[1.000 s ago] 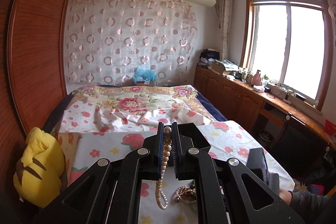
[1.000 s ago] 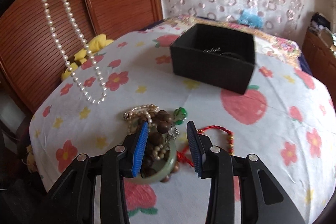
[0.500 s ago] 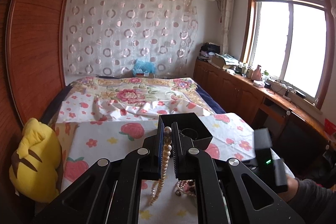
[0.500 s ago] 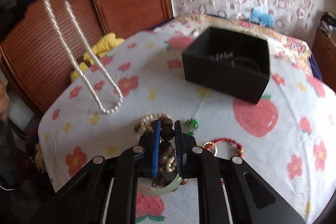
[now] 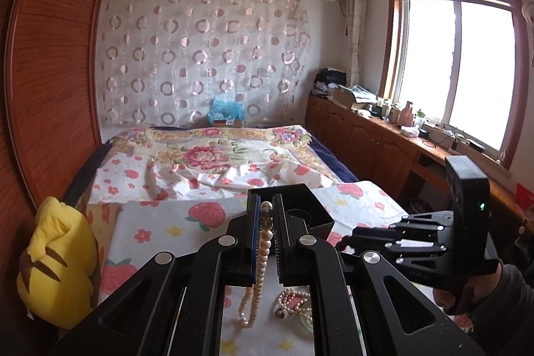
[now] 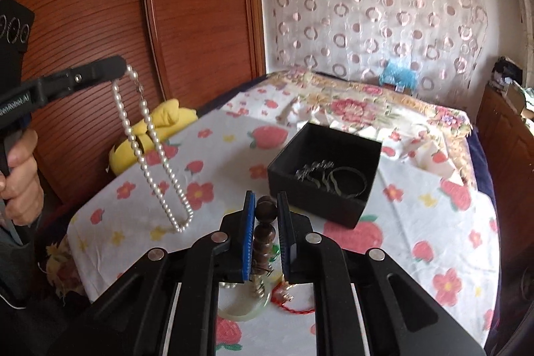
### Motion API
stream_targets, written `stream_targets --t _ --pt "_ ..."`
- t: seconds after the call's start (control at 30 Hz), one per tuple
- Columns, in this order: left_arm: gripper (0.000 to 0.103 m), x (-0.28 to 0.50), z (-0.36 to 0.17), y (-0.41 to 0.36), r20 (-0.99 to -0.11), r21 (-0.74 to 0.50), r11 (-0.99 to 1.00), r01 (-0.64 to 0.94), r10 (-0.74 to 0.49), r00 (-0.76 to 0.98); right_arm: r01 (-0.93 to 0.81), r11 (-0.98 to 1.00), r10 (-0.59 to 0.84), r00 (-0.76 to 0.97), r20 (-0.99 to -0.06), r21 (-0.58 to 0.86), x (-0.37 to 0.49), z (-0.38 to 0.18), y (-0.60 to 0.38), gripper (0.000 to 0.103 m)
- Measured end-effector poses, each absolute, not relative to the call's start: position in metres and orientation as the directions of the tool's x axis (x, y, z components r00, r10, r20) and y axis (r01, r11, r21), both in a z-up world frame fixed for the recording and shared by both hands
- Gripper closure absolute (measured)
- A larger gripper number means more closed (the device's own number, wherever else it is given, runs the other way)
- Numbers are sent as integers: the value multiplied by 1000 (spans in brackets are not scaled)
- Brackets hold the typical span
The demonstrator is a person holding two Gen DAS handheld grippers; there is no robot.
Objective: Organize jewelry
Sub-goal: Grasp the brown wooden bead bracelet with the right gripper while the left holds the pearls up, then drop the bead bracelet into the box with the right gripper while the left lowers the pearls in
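Since a second ago I have closed my right gripper [image 6: 266, 222] on the dark wooden bead strand [image 6: 264, 234] and lifted it off the pile, and both grippers have risen. At far left in the right wrist view, my left gripper [image 6: 115, 69] has its jaws clamped on the pearl necklace [image 6: 152, 152], which hangs in a long loop clear of the tabletop [image 6: 133, 216] with its flowered cloth. A yellow plush toy [image 6: 160, 129] sits beyond it against the wooden wardrobe [image 6: 100, 5]. In the middle, the right jaws pinch the top bead of the wooden strand, the rest dangling below. Under them lie a pale green bangle [image 6: 240, 312] and a red cord bracelet [image 6: 293, 306]. To the right stands the open black box [image 6: 325, 175], holding dark rings and a metal piece. In the left wrist view a small heap of pearl jewellery [image 5: 293, 307] rests on the cloth just right of the hanging loop.
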State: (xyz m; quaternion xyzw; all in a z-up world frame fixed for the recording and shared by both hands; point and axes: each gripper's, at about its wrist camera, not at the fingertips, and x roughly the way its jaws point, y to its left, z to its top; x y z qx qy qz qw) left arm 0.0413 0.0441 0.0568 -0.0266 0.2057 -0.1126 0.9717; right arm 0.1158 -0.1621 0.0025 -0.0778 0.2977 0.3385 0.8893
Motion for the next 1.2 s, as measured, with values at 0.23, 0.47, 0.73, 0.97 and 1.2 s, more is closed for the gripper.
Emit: stream_targets --t 0.23,0.47,0.73,0.97,1.2 --pt "96 56 72 39 -371 -74 974 214 -226 901 -625 780 528 628 -572 34 140 16 -169 88" --pt "96 80 89 33 -343 -53 975 215 -220 913 -595 803 508 655 -560 33 176 25 -176 88" --pt "96 110 99 22 -352 -22 977 214 -208 913 -565 824 471 654 -592 31 218 23 -170 88" --pt "96 132 102 13 -374 -6 977 214 -201 905 -550 834 461 652 -602 44 237 16 -169 88" --pt "96 148 115 -2 -385 3 975 224 -206 900 -540 839 451 617 -645 69 247 -15 -166 88"
